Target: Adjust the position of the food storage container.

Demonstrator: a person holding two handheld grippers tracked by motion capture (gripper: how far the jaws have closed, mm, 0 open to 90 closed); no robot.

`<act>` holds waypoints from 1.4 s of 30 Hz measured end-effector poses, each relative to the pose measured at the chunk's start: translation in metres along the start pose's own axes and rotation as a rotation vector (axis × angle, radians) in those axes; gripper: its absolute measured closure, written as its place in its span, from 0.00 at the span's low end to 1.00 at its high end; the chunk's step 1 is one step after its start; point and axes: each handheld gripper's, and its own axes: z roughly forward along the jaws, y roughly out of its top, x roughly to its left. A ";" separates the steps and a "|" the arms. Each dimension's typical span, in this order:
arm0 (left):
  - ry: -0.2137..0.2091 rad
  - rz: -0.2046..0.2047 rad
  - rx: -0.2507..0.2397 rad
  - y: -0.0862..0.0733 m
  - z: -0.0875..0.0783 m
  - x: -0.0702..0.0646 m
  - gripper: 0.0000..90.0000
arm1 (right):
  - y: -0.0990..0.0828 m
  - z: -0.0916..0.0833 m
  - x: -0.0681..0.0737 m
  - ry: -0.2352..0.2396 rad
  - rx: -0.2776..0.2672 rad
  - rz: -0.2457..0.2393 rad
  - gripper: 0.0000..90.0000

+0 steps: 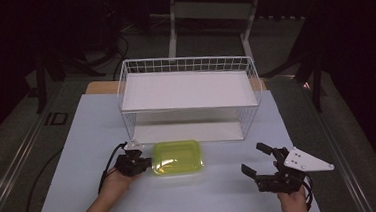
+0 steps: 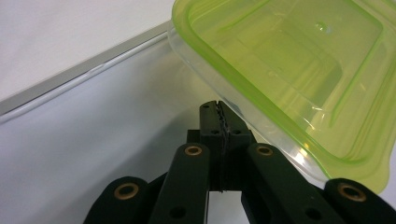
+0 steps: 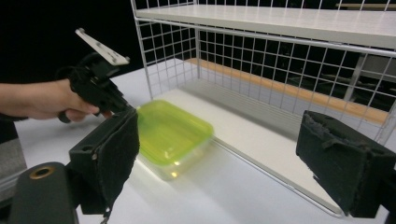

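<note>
Clear plastic container with a yellow-green lid [image 1: 177, 157] sits on the pale desk [image 1: 78, 143], just in front of the white wire-mesh shelf rack [image 1: 190, 88] and near its left front corner. Left tool [image 1: 142, 163], jaws pressed together, pinches the container's left rim; in the left gripper view the closed tips meet the lid edge [image 2: 261, 100]. Right tool [image 1: 256, 160] hangs released, jaws spread wide, well apart from the container to its right, gripping nothing.
</note>
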 end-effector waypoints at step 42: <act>-0.118 0.074 -0.035 0.021 0.025 -0.035 0.86 | -0.001 0.002 0.008 0.005 0.028 -0.049 0.17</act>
